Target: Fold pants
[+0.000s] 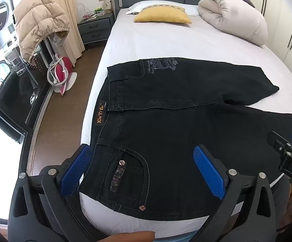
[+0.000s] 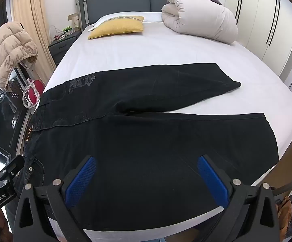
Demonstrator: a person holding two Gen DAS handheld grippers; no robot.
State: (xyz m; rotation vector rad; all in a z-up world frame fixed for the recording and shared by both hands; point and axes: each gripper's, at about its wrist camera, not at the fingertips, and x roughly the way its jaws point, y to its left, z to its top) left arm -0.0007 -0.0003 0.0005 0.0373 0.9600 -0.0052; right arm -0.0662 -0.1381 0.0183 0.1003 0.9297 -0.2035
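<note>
White bed (image 1: 166,40) filled the room, and the black pants (image 1: 176,125) lay flat across its near half, legs spread toward the right of the frame. My left fingers (image 1: 146,173) and right fingers (image 2: 146,181) stood wide apart above them, holding nothing.

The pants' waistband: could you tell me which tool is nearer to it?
Left. The left tool hangs over the waistband end; the right tool hangs over the near leg.

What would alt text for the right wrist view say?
Black pants lie spread flat on a white bed, legs pointing right. The right claw hovers open above the near leg. A yellow pillow and rolled duvet sit by the headboard.
</note>
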